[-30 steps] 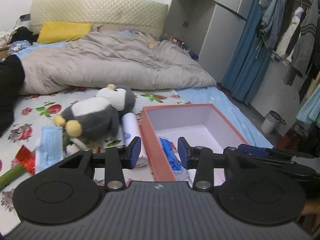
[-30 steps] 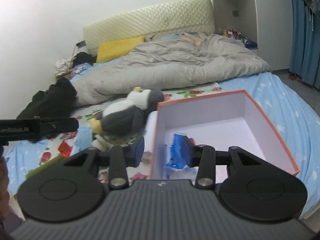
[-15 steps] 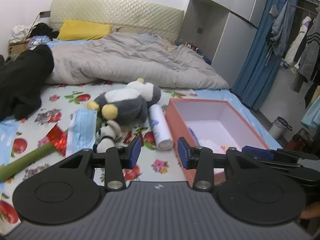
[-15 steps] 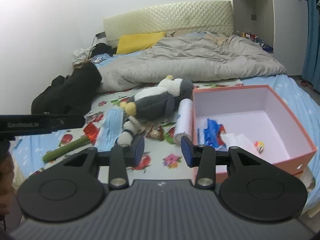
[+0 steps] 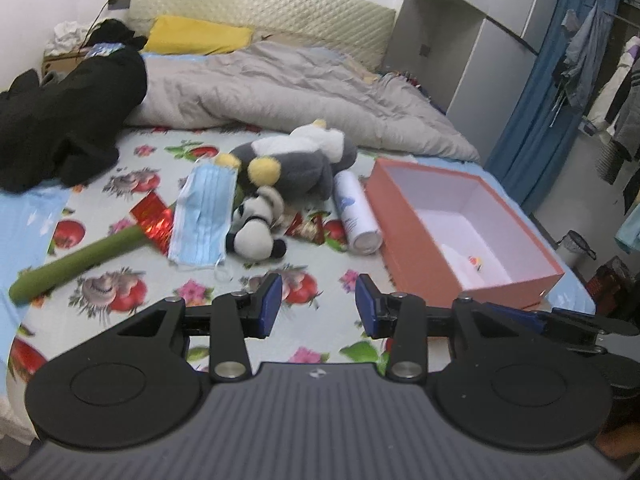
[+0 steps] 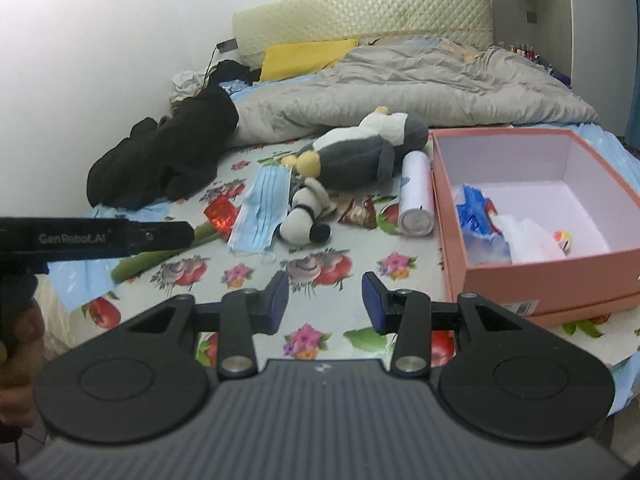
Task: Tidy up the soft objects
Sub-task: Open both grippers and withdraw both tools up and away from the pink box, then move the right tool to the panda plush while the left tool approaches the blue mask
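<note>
**Holding both grippers back from the toys**

I see the penguin plush (image 5: 294,166) lying on its side on the bed (image 5: 120,280). Its long body runs left to right, yellow feet left, head toward the pink box (image 5: 424,248). The little panda plush (image 5: 256,224) touches its front. My left hand-held gripper (image 5: 316,306) and right hand-held gripper (image 6: 325,306) are both wide and hold nothing. Both have pulled back since a moment ago, so the toys look farther away.
</note>
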{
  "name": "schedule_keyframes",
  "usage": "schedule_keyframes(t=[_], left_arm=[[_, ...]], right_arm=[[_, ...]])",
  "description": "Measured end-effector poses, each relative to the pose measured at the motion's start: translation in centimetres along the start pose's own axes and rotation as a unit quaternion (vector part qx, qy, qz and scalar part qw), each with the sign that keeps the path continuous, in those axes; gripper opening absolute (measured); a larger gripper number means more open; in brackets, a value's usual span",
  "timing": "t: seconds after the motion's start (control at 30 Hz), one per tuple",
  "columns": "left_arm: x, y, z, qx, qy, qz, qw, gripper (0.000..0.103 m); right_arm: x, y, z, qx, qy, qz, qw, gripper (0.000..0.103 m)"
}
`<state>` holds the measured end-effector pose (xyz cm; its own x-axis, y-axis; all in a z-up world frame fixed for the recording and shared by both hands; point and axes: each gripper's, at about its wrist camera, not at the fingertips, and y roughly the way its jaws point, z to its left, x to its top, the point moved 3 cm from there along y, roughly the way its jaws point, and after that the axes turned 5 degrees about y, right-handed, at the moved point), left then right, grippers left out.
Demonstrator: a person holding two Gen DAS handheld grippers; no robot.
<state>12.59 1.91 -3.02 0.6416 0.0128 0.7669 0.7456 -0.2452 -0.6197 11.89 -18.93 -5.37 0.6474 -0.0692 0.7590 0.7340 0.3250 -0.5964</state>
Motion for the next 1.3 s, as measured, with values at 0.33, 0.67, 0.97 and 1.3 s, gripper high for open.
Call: schedule_keyframes(t=[0.33,0.67,0.97,1.3], left_arm=[[-3.6,-2.2,1.8,0.028,-0.017,-0.006,0.9994,0.046],[-5.7,-3.1,3.8,0.054,-0.024,0.0,0.9982,0.046],[-5.9,1.1,5.5,0.045,-0.033,0.021,0.9982,0.046],[-5.0,5.7,7.8,0.053,-0.037,0.037,0.9972,0.053]], right_arm=[[-3.0,-0.5,1.9,0.004,-0.016,-0.004,1.0,0.043],[-3.9,0.6,2.5,0.017,-0.008,0.01,1.0,0.043],[-3.6,3.2,1.6,-0.001,-0.006,0.014,1.0,0.043],[-2.5,7.5,0.7,-0.005,-0.003,0.021,1.0,0.044]])
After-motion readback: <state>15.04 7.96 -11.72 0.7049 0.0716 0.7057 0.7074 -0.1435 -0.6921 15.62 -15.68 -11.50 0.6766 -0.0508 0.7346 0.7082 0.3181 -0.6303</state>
